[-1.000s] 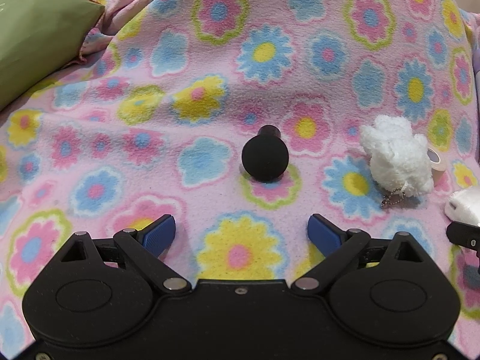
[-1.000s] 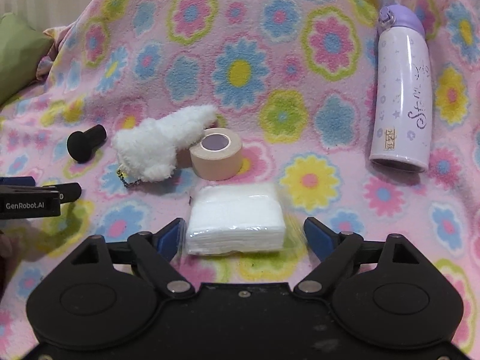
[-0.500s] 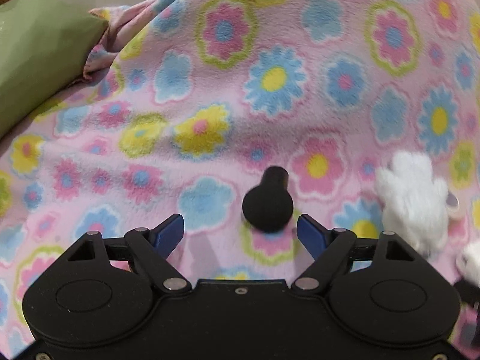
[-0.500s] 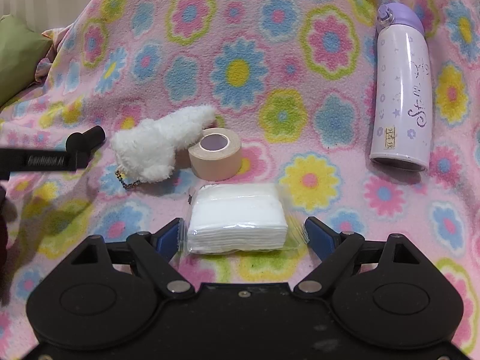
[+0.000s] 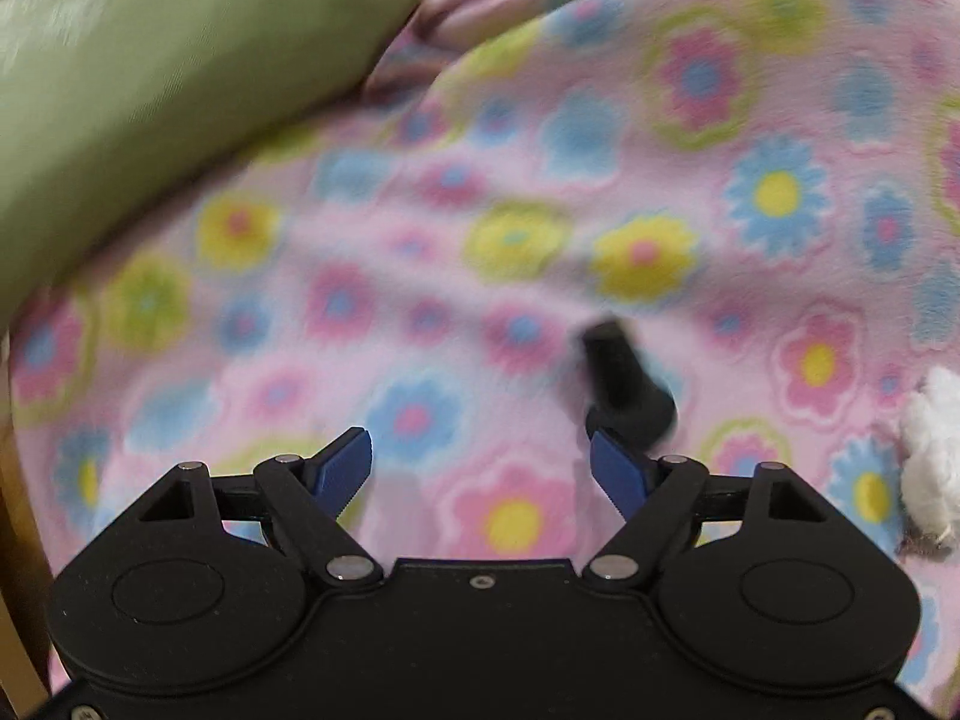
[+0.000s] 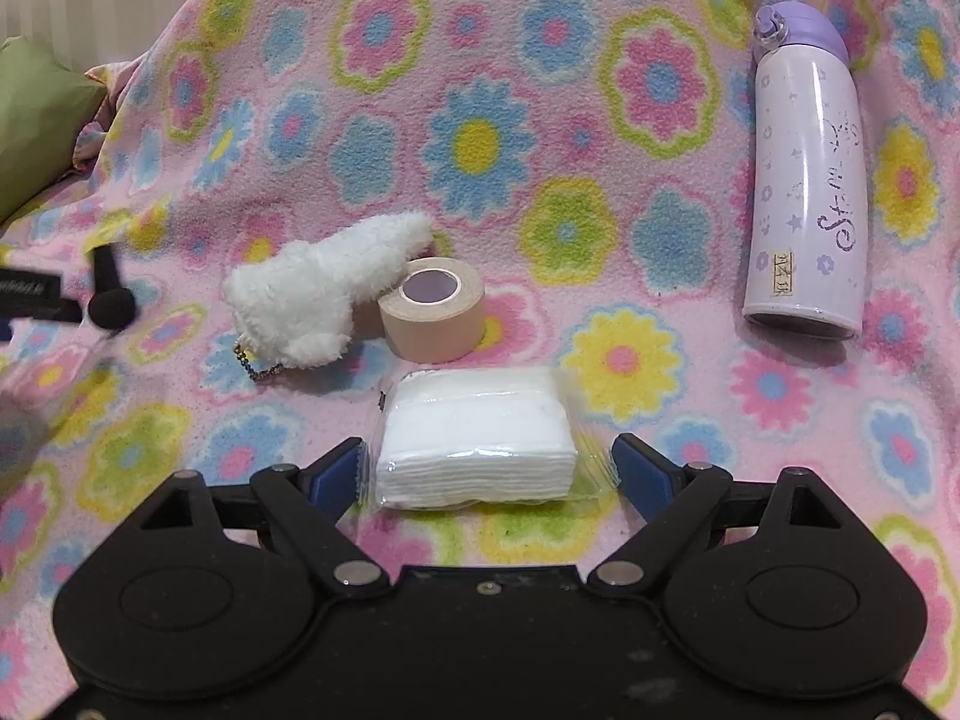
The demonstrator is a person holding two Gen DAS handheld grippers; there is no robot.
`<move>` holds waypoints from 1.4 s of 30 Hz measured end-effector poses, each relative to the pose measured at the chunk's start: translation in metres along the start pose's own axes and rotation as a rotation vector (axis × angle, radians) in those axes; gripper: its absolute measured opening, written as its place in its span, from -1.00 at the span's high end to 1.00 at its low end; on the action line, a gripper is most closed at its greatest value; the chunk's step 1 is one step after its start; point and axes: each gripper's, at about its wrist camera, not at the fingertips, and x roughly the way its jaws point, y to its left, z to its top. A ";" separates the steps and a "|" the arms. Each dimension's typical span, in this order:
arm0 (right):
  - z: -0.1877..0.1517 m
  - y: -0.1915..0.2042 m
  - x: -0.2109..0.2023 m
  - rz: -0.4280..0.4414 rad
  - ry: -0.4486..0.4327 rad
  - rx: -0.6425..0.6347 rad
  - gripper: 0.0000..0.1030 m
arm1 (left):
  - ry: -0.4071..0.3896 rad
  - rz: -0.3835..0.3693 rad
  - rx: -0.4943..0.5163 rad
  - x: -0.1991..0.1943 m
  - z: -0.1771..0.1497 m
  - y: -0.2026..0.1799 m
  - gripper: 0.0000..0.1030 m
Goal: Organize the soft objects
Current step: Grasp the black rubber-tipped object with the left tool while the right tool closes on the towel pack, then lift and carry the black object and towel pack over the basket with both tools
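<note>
Open floral blanket in the middle, clutter at left and front

The pink flowered fleece blanket (image 6: 600,192) lies bare between the fluffy white plush keychain (image 6: 312,300), beige tape roll (image 6: 432,315), wrapped white pad stack (image 6: 477,441) and the lilac bottle (image 6: 807,192).

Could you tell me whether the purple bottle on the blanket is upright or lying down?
Lying down: the purple bottle rests lengthwise on the flowered blanket, cap away from the camera and base nearer.

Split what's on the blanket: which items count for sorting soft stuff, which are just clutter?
Likely in the job (soft):
white plush keychain
wrapped cotton pad pack
black foam-tipped piece

Likely just lying about (hard):
purple bottle
beige tape roll

Green cushion: background.
</note>
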 end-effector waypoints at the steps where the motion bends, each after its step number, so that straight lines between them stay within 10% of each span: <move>1: 0.000 0.000 0.000 0.000 0.000 0.000 -0.73 | 0.028 -0.016 -0.025 0.001 -0.003 0.006 -0.48; 14: 0.000 0.000 0.000 0.001 0.001 0.000 -0.73 | -0.119 0.033 0.272 -0.011 -0.024 -0.006 -0.62; 34: 0.000 0.000 0.001 0.002 0.001 -0.001 -0.75 | -0.066 -0.055 0.161 0.022 0.011 -0.012 -0.71; 42: -0.002 0.000 0.000 0.010 -0.004 0.007 -0.75 | -0.056 -0.083 0.193 0.025 0.006 -0.019 -0.06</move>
